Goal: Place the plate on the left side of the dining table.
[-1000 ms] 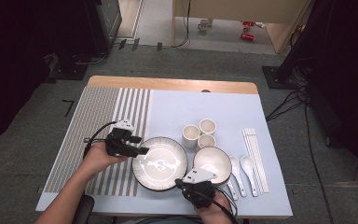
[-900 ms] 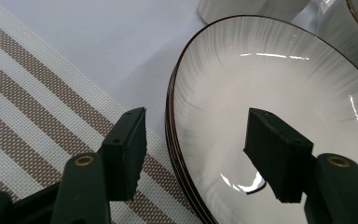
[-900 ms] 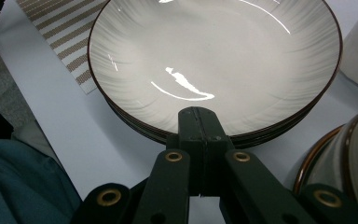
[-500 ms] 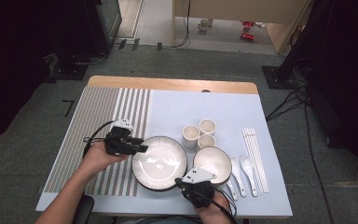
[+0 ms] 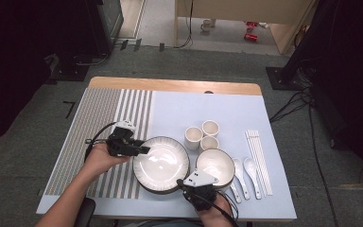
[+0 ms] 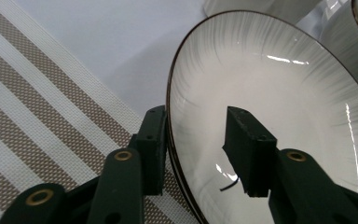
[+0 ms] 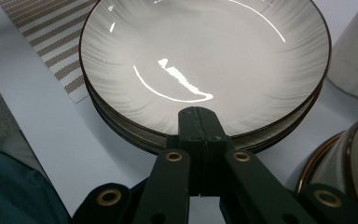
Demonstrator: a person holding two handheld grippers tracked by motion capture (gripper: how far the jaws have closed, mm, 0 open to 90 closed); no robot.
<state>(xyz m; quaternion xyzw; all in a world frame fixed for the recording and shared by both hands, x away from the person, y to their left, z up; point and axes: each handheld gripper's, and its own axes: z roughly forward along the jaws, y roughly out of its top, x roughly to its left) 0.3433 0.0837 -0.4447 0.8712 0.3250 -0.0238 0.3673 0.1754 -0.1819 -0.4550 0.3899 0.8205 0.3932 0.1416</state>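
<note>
Plate [image 6: 270, 93] rim between closing left gripper [image 6: 198, 154] jaws, seemingly untouched.

The left gripper [image 5: 139, 150] has been closing its fingers [image 6: 154, 140] astride the plate's [image 5: 163, 163] rim, one inside, one outside.

Black tool [image 5: 142, 150] with brass rivets, trailing cable

You're working in a lab or studio: beyond your grippers, a lone table [image 5: 170, 86] stands on grey carpet [image 5: 42, 127], with stand bases [image 5: 283, 78] and loose cables [image 5: 298, 101].
</note>
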